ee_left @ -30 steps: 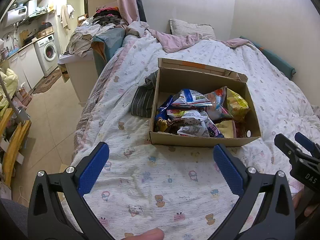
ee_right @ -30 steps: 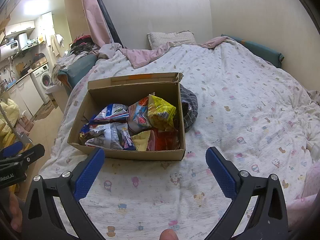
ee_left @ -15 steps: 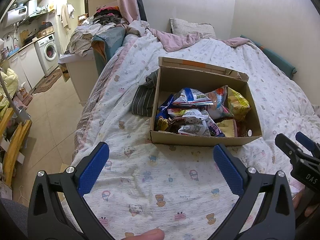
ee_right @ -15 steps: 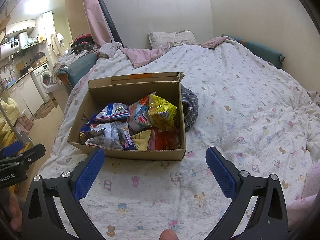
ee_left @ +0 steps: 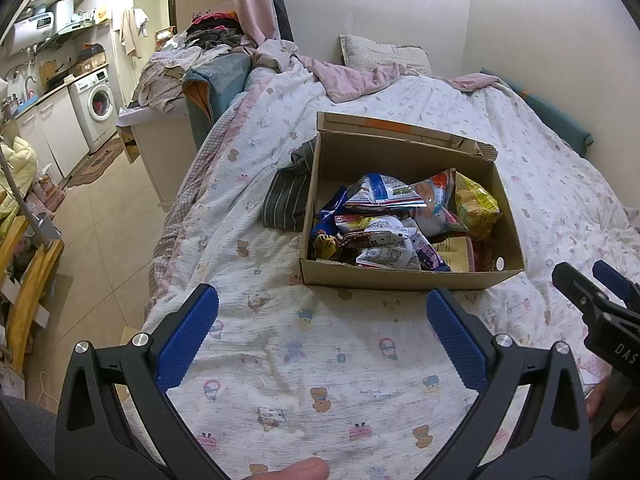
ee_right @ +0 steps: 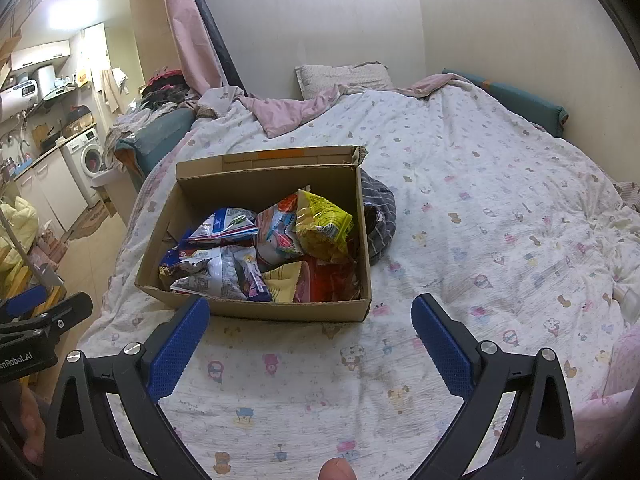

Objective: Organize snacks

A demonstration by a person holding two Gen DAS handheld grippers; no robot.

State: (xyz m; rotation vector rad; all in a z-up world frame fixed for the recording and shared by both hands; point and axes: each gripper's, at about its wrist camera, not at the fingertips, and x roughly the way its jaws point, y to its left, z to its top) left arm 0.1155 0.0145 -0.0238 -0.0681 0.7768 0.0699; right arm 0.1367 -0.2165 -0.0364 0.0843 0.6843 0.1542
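The left gripper [ee_left: 322, 334] is spread wide, its blue pads [ee_left: 186, 336] holding nothing and hovering over the printed bedsheet [ee_left: 320, 380]. The right gripper [ee_right: 310, 338] is equally released and empty, its pads [ee_right: 440, 344] well apart above the same sheet.

The cardboard box [ee_left: 408, 280] sits on the bed at about one o'clock from the left gripper, beyond its fingertips, and at about eleven o'clock from the right gripper [ee_right: 256, 308], whose left pad overlaps the box's near wall in view. Inside lie the snack packets [ee_left: 384, 232]: a yellow bag [ee_right: 322, 226] toward the right side, blue-and-white ones on the left. A striped grey cloth [ee_right: 380, 220] lies behind the box.
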